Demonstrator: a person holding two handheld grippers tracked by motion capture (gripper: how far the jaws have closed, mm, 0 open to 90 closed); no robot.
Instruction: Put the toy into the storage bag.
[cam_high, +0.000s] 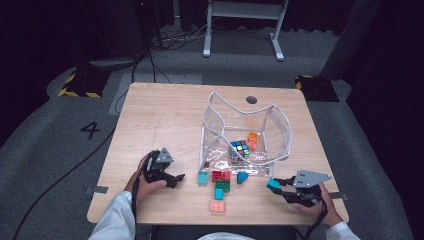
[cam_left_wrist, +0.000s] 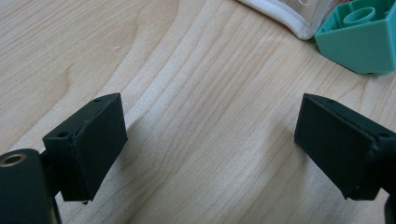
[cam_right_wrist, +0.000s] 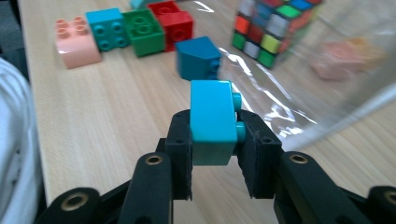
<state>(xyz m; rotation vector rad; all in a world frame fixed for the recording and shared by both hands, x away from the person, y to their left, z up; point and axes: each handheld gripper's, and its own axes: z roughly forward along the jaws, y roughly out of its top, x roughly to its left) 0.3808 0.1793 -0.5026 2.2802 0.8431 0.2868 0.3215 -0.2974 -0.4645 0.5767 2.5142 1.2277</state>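
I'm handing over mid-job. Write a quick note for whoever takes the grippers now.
Right gripper: shut on a turquoise brick, clear of the table, near the clear bag.
Left gripper: open, nothing between its jaws, low over the table.
Done: puzzle cube and orange brick in the bag.
Left: bag the held brick, then the loose bricks in front of the bag.

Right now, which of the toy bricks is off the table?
The light blue brick, clamped in the right hand-held gripper beside the clear bag. The other bricks lie on the table or inside the bag.
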